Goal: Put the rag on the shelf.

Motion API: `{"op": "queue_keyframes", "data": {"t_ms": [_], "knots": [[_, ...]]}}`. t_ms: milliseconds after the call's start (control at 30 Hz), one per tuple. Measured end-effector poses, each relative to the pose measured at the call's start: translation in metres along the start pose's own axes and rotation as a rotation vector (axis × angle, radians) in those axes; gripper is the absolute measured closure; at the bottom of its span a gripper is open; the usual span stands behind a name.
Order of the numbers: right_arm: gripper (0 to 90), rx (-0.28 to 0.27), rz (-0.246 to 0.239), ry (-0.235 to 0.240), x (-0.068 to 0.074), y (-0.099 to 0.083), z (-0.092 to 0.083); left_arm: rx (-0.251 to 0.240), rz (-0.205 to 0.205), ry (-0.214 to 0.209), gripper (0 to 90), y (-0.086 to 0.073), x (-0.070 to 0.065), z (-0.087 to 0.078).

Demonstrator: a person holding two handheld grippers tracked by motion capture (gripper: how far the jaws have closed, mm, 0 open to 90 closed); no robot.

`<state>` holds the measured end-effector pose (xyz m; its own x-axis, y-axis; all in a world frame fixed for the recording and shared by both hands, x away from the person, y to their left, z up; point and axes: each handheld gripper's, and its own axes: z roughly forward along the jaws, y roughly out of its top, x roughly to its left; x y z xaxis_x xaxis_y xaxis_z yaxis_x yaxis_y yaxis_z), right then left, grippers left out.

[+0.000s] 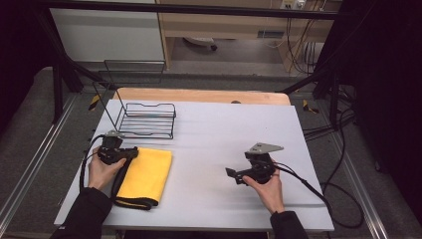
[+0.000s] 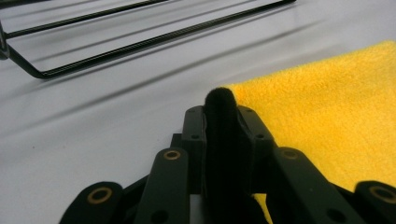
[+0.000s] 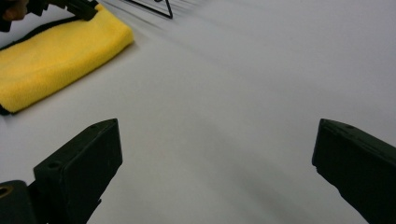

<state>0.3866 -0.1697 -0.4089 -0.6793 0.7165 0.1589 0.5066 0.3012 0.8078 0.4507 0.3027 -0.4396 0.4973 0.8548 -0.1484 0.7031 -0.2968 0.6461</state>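
A folded yellow cloth (image 1: pixel 147 174) with a black hem lies on the left half of the white table (image 1: pixel 224 124). At its far left corner my left gripper (image 1: pixel 131 153) is shut on the black hem. In the left gripper view that hem stands up as a dark strip pinched between the jaws of the left gripper (image 2: pixel 220 116), with the yellow cloth (image 2: pixel 327 107) spreading to the right. My right gripper (image 1: pixel 234 177) hovers low over bare table right of centre, open and holding nothing. In its own view the right gripper (image 3: pixel 217 140) has its jaws wide apart, and the cloth (image 3: pixel 51 56) lies off to the upper left.
A black wire rack (image 1: pixel 147 119) stands on the table just beyond the cloth, and the rack's base rods (image 2: pixel 140 42) run close ahead of the left gripper. Cables trail from both grippers off the table's sides. A wooden strip (image 1: pixel 199 94) borders the far edge.
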Motion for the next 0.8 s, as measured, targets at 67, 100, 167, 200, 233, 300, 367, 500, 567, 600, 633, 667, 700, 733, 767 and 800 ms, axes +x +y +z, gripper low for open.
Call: {"op": "queue_keyframes", "data": {"t_ms": [67,100,167,200,233,300,367,500,567,600,633,667,700,733,767,800], "knots": [[2.1,-0.004,-0.005,-0.005,0.004,0.004,0.006,-0.003,0.011,-0.001,74.6,0.000,0.000,0.000],[2.0,-0.001,-0.017,-0.010,0.014,0.013,0.018,-0.004,0.013,-0.002,74.5,0.000,0.000,0.000],[1.9,-0.005,-0.016,-0.011,0.023,0.022,0.031,-0.004,0.026,0.002,74.5,-0.001,0.000,0.001],[1.9,-0.006,-0.013,-0.010,0.028,0.027,0.038,-0.006,0.028,0.005,74.5,-0.001,-0.001,0.001],[1.9,-0.010,-0.012,-0.011,0.033,0.031,0.044,-0.004,0.031,0.007,74.6,0.000,-0.001,0.001],[2.1,-0.015,-0.001,-0.007,0.042,0.039,0.057,0.000,0.034,0.011,74.6,0.000,-0.002,0.001],[2.7,-0.018,0.011,-0.003,0.047,0.043,0.063,-0.002,0.033,0.010,74.5,0.000,-0.001,0.001],[5.2,-0.011,-0.001,0.002,0.061,0.056,0.088,-0.003,0.028,0.006,74.5,0.000,-0.001,0.001],[7.6,0.000,0.013,0.028,0.067,0.060,0.101,-0.004,0.028,0.007,74.4,0.000,-0.001,0.001],[8.3,0.006,0.023,0.038,0.069,0.061,0.108,-0.002,0.028,0.007,74.4,0.000,-0.001,0.001],[9.7,0.011,0.029,0.037,0.071,0.062,0.114,-0.002,0.030,0.009,74.4,0.000,-0.001,0.001],[10.6,0.018,0.034,0.034,0.073,0.061,0.121,-0.002,0.032,0.009,74.4,0.000,-0.001,0.001],[11.6,0.022,0.044,0.038,0.075,0.061,0.127,-0.002,0.035,0.010,74.3,0.000,-0.001,0.001],[13.7,0.031,0.053,0.042,0.077,0.061,0.134,-0.002,0.033,0.009,74.3,0.000,-0.001,0.001],[15.2,0.040,0.057,0.038,0.079,0.060,0.140,-0.003,0.030,0.008,74.3,0.000,-0.001,0.001],[17.7,0.036,0.055,0.037,0.081,0.059,0.145,-0.002,0.033,0.008,74.2,0.000,-0.001,0.001]]}}
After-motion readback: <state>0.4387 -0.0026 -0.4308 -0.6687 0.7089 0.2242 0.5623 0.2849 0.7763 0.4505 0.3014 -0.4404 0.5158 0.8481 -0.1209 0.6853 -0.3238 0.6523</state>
